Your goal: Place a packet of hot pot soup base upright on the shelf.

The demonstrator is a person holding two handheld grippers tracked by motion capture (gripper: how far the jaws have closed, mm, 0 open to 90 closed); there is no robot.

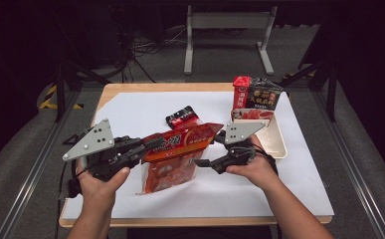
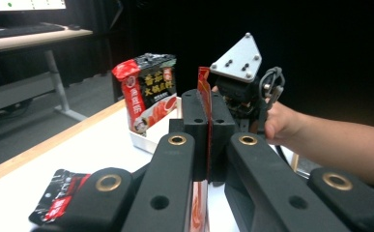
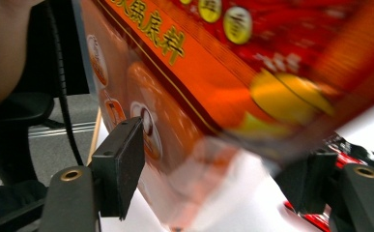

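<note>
Your left claw [image 2: 208,145] sits closest in the left gripper view, its two black jaws pressed together on the thin edge of an orange pouch [image 2: 204,96], which stands on edge between them. Seen from above, that left claw [image 1: 150,146] pinches the left end of the pouch [image 1: 180,142], and the pouch hangs above the white sheet [image 1: 130,112] covering the desk [image 1: 111,88], its lower part drooping toward the sheet.

Your right claw [image 1: 203,162] is at the pouch's right side, near its lower edge. Through the right gripper view, the right claw [image 3: 213,179] has its jaws spread wide, with the blurred pouch [image 3: 184,92] filling the gap between them; neither pad presses on it.

Just beyond the pouch, a small black and red packet [image 1: 182,117] lies flat on the sheet. Farther right, a pale tray [image 1: 274,139] rests on the sheet, with a dark bag [image 1: 257,94] standing upright at its far end. Your right hand [image 1: 252,167] is just in front of the tray.
</note>
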